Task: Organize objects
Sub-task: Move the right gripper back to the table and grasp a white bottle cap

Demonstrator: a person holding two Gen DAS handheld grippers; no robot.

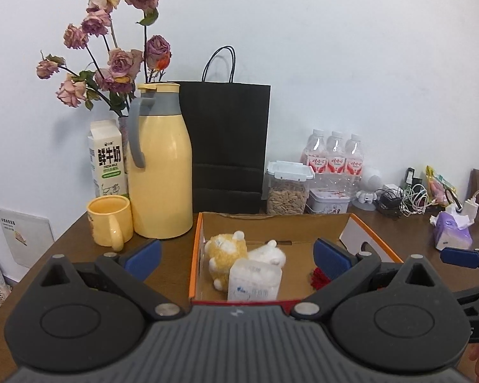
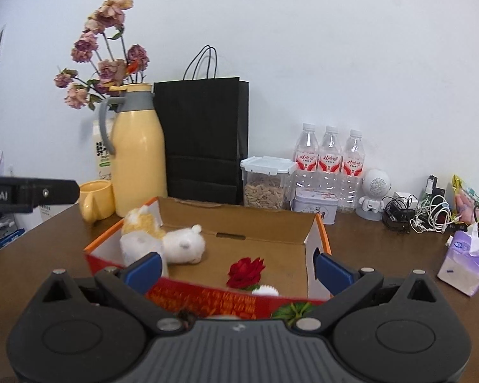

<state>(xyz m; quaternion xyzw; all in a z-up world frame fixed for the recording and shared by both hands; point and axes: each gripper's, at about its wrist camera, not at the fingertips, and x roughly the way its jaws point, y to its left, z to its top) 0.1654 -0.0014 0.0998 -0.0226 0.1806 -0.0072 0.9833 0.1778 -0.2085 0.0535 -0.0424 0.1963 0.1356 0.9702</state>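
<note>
Both claws are spread wide and hold nothing: the left claw (image 1: pixel 236 257) hangs over the near wall of the box (image 1: pixel 194 255), the right claw (image 2: pixel 238 269) likewise from the box's right side. I judge you're between picks, so choose one loose item, maybe the tissue pack (image 2: pixel 463 265) lying on the desk (image 2: pixel 383 255) right of the box, and lift it over the rim before dropping it into the bare floor near the red flower (image 2: pixel 246 271), away from the plush toys (image 1: pixel 226 252) and plastic tub (image 1: pixel 254 279). Room is open right and front; the yellow jug (image 1: pixel 159 172), mug (image 1: pixel 110 223) and black bag (image 1: pixel 226 146) crowd the left and back.

Milk carton (image 2: pixel 101 156) mostly hidden behind thermos (image 2: pixel 137 150); vase hidden, both views.
</note>
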